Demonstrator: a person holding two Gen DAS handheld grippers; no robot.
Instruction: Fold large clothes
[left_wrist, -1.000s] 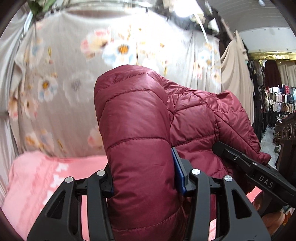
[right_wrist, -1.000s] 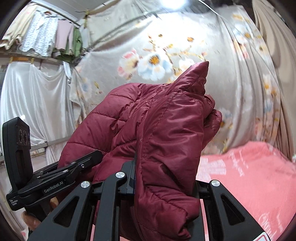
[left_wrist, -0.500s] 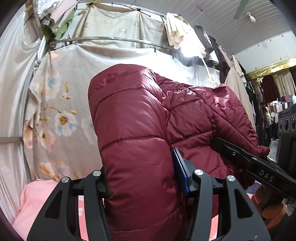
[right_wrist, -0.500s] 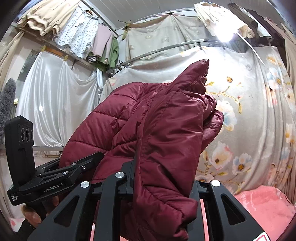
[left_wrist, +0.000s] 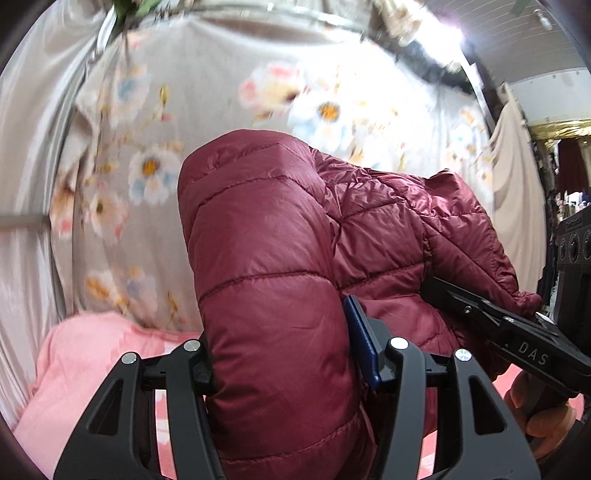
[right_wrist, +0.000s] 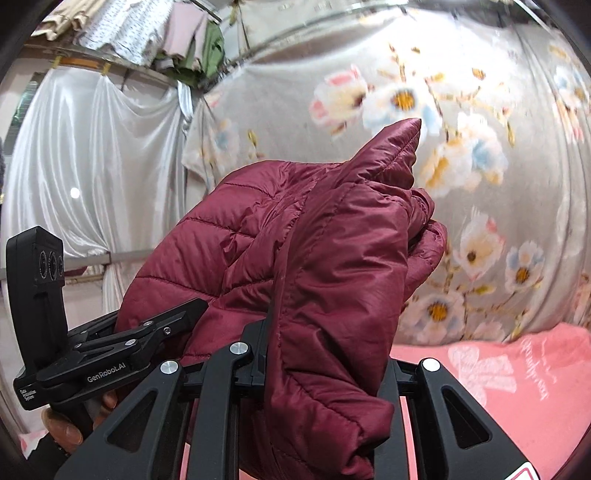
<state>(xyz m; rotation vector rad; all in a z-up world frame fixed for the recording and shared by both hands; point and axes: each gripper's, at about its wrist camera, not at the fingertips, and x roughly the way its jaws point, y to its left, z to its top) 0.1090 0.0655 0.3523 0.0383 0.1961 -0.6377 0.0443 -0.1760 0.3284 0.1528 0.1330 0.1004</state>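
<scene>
A dark red quilted puffer jacket (left_wrist: 266, 258) is held up in the air between both grippers. My left gripper (left_wrist: 284, 350) is shut on a thick padded fold of it. My right gripper (right_wrist: 321, 354) is shut on another edge of the jacket (right_wrist: 332, 266), whose pointed corner sticks up. The right gripper shows in the left wrist view (left_wrist: 517, 339) at the right, and the left gripper in the right wrist view (right_wrist: 122, 350) at the lower left. The jacket's lower part is hidden below both views.
A pink blanket-covered surface (left_wrist: 88, 354) lies below; it also shows in the right wrist view (right_wrist: 517, 387). A grey floral sheet (right_wrist: 461, 147) hangs behind. White curtains (right_wrist: 103, 166) hang at the left, with clothes on a rail above.
Both grippers have tilted down again after pointing upward half a second ago; the pink surface is back in view. The hold on the jacket is unchanged.
</scene>
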